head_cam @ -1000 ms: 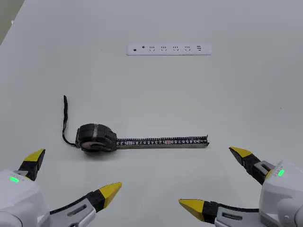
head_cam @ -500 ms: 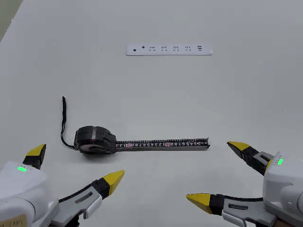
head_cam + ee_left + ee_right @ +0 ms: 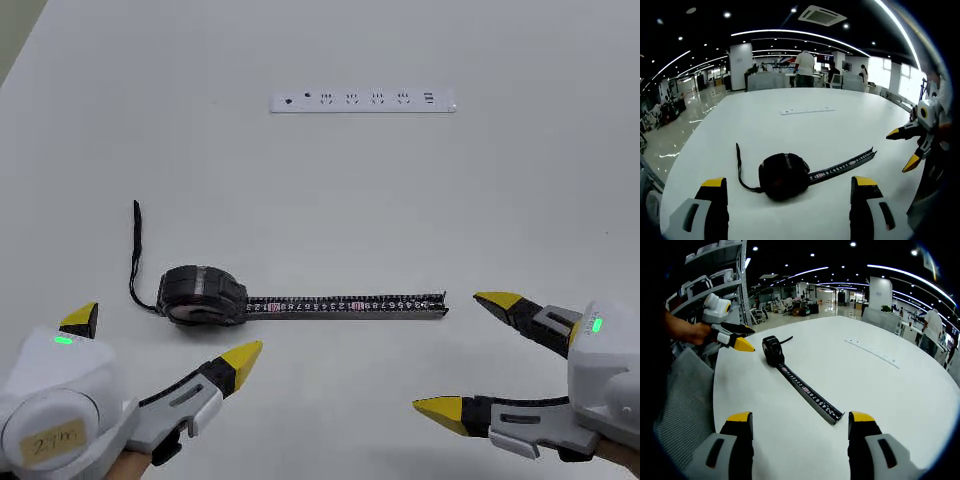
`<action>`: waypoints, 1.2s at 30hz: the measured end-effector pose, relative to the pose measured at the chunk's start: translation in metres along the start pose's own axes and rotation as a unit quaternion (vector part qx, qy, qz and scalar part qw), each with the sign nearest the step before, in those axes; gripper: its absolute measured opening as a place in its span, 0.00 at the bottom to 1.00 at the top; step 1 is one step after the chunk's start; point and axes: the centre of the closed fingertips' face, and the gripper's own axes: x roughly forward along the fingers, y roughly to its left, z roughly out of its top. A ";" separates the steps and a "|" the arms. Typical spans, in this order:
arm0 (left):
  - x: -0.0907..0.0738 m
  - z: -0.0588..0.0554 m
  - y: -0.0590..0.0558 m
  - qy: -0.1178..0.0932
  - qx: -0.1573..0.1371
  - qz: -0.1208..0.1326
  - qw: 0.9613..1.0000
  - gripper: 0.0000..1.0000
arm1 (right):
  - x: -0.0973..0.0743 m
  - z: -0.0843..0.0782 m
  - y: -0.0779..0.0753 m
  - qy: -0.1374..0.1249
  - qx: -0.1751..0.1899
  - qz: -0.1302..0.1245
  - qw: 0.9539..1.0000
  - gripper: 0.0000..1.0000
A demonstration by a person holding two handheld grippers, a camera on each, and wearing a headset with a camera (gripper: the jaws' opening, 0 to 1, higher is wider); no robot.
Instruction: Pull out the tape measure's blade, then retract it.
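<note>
A black tape measure case (image 3: 203,295) lies on the white table (image 3: 320,190) with its blade (image 3: 345,303) drawn out to the right, ending in a hook tip (image 3: 442,303). A black wrist strap (image 3: 136,250) trails from the case's left. My left gripper (image 3: 160,338) is open, near the table's front, just short of the case (image 3: 784,175). My right gripper (image 3: 478,355) is open too, beside the blade's tip (image 3: 835,416). Neither holds anything. The blade (image 3: 842,164) runs right in the left gripper view, and the case (image 3: 773,350) lies far in the right gripper view.
A white power strip (image 3: 363,101) lies flat at the far middle of the table. The table's left edge (image 3: 22,45) runs off at the upper left. Desks, shelves and people stand in the room beyond the table.
Both grippers have crept a little: the left one shifted slightly right and lower, the right one moved right and up toward the blade's tip. The tape measure lies as before.
</note>
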 end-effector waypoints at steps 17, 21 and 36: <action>0.014 -0.010 0.012 0.017 -0.020 0.029 0.999 0.98 | 0.012 -0.017 -0.019 0.024 -0.036 0.049 0.998 0.68; 0.017 -0.010 0.013 0.016 -0.021 0.031 0.999 0.97 | 0.016 -0.018 -0.023 0.021 -0.042 0.063 0.997 0.66; 0.034 -0.008 0.009 0.016 -0.027 0.033 0.999 0.91 | 0.032 -0.023 -0.041 0.030 -0.095 0.101 0.990 0.53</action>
